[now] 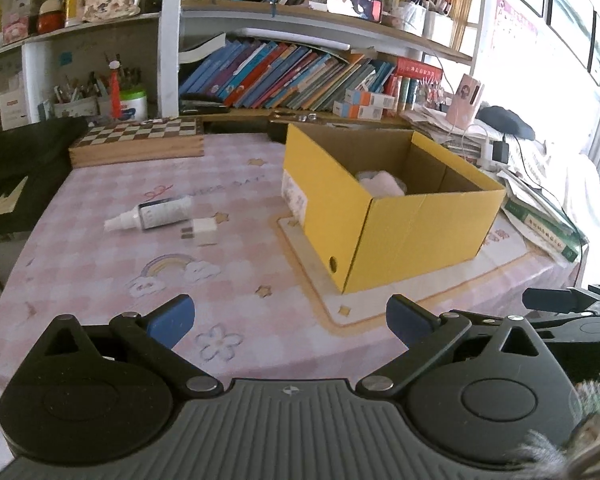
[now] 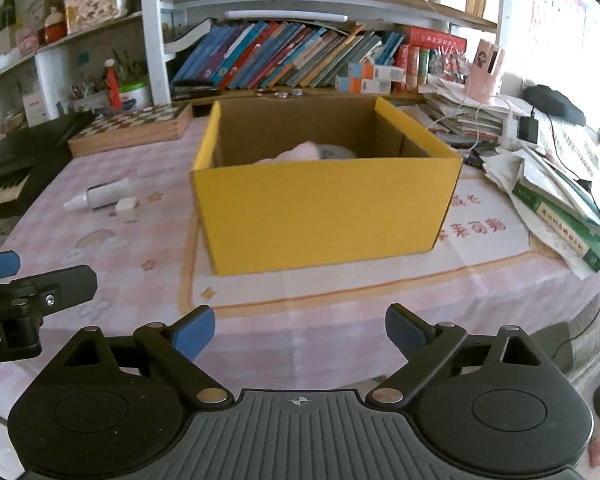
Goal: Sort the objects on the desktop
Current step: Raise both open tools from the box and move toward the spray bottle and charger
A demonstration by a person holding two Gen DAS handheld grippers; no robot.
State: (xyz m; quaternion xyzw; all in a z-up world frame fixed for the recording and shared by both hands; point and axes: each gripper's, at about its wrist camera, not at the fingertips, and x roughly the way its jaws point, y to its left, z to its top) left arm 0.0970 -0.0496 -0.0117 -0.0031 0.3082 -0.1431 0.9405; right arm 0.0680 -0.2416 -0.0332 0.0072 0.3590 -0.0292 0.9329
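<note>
Right wrist: "t.AI" on left tool (image 2: 0, 266)

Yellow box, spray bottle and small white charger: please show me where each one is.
yellow box (image 2: 324, 216), right wrist view, front wall.
spray bottle (image 1: 162, 213), left wrist view, labelled body.
small white charger (image 1: 204, 226), left wrist view, top face.

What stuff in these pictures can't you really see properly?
- The pink fluffy thing in the yellow box: both views, mostly hidden by the box walls.
- The label on the little bottle: both views, too small and blurry to read.
- The small white block beside the bottle: too small to tell what it is.
- The keyboard: cut off by the left edge.
- The window side: washed out by bright light.
</note>
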